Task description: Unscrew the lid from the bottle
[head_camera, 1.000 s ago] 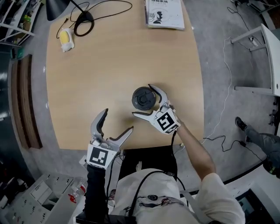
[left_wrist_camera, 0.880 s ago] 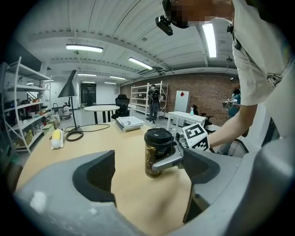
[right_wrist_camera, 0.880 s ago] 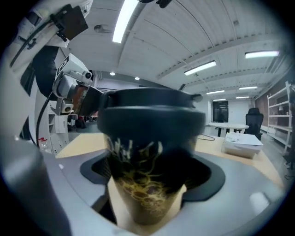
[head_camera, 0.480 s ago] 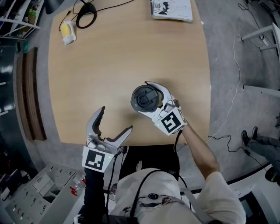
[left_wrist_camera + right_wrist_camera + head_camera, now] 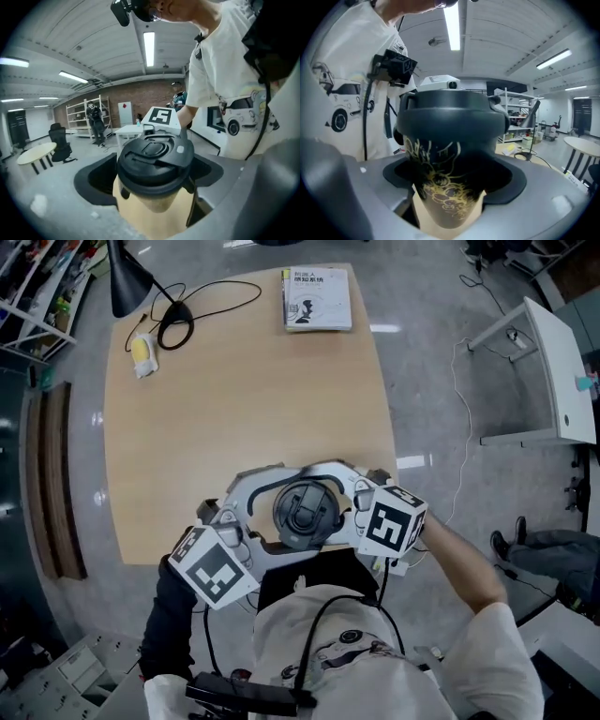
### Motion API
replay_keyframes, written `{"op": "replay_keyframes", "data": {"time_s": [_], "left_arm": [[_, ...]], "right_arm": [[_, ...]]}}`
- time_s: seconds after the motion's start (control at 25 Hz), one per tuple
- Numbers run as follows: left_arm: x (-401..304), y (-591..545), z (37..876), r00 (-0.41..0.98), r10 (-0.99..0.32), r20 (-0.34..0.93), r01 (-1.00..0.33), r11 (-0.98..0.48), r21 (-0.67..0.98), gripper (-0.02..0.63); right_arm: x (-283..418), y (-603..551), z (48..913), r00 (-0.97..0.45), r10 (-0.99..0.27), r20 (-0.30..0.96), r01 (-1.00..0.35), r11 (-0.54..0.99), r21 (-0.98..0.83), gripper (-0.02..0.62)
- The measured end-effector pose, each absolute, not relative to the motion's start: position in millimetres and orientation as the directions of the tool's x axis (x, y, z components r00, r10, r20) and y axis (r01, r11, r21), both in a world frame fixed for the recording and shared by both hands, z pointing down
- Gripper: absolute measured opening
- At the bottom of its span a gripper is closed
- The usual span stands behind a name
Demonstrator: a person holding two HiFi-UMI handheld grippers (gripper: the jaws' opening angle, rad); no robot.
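The dark bottle point(image 5: 306, 517) with gold markings point(image 5: 440, 192) and a black lid point(image 5: 154, 159) is near the table's front edge, close to my body. My right gripper point(image 5: 323, 521) comes in from the right and is shut on the bottle's body just under the lid. My left gripper point(image 5: 281, 512) comes in from the left at lid height. Its black pads point(image 5: 206, 171) sit against both sides of the lid. I cannot tell whether the bottle stands on the tan table point(image 5: 234, 399) or hangs just above it.
At the table's far edge lies a booklet point(image 5: 317, 298). A black desk lamp point(image 5: 131, 287) with its cable and a small yellow-white object point(image 5: 142, 354) sit at the far left. A white table point(image 5: 553, 371) stands to the right on the grey floor.
My left gripper has left the table's front edge and closed round the lid. The right gripper stays on the bottle, which now sits nearer my body. The head camera has shifted.
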State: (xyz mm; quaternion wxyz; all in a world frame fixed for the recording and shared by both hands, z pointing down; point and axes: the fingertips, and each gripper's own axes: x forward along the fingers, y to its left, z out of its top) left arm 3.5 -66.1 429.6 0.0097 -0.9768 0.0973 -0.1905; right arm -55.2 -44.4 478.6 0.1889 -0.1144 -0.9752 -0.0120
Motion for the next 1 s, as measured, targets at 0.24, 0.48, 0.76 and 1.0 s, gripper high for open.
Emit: {"op": "replay_keyframes", "data": {"time_s": [0.24, 0.48, 0.76, 1.0], "left_arm": [[52, -57, 364, 0.970, -0.173, 0.170, -0.173, -0.985, -0.015, 0.474], [78, -51, 351, 0.949, -0.273, 0.156, -0.277, -0.961, 0.010, 0.472], [68, -46, 316, 0.938, -0.346, -0.017, -0.342, -0.935, 0.096, 0.472], [51, -50, 282, 0.911, -0.384, -0.149, -0.375, -0.923, 0.091, 0.472]], "right_arm": [[-15, -25, 434, -0.884, 0.323, 0.339, 0.328, 0.944, -0.044, 0.419], [9, -11, 423, -0.857, 0.356, 0.372, 0.362, 0.931, -0.057, 0.419], [5, -3, 373, -0.889, 0.396, 0.229, 0.375, 0.918, -0.131, 0.420], [-8, -1, 346, -0.914, 0.356, 0.195, 0.328, 0.931, -0.161, 0.493]]}}
